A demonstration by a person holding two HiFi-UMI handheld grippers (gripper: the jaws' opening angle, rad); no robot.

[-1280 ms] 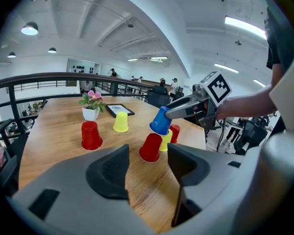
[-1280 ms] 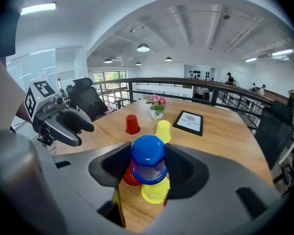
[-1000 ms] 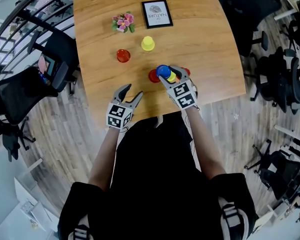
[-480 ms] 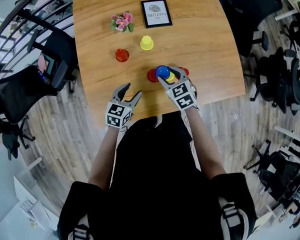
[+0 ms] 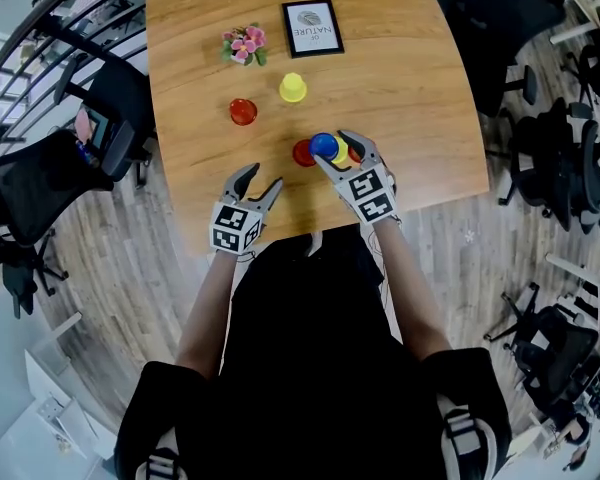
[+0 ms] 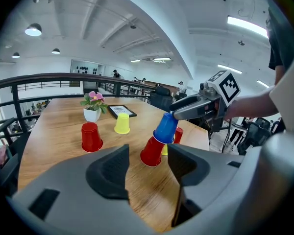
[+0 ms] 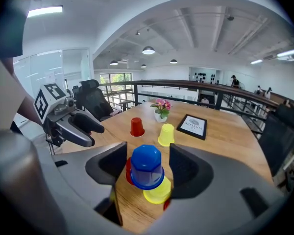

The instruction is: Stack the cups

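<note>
Topple risk: blue cup [image 7: 146, 166] sits tilted on yellow cup [image 7: 158, 192] mid-surface [image 5: 420, 88], between right claw [image 5: 335, 150] jaws that have just been opening, pads off it. Brushing it on retreat could knock it into red cup [image 6: 152, 151] alongside. Left claw [image 5: 256, 183] is apart and empty. Frame [image 5: 313, 27], flower pot [image 5: 243, 45], spare yellow cup [image 5: 293, 87] and spare red cup [image 5: 243, 111] stand well clear.

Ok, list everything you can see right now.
table: one, light wood, centre.
blue cup: one, upside down, topping the near stack.
yellow cups: two; one under the blue cup, one alone farther back.
red cups: three; one left, one beside the stack, one behind it.
flower pot: one, white with pink flowers, far side.
picture frame: one, black, far edge.
office chairs: several, black, around the table.
left claw: open, empty, near edge.
right claw: jaws have just been opening, blue cup between them.
</note>
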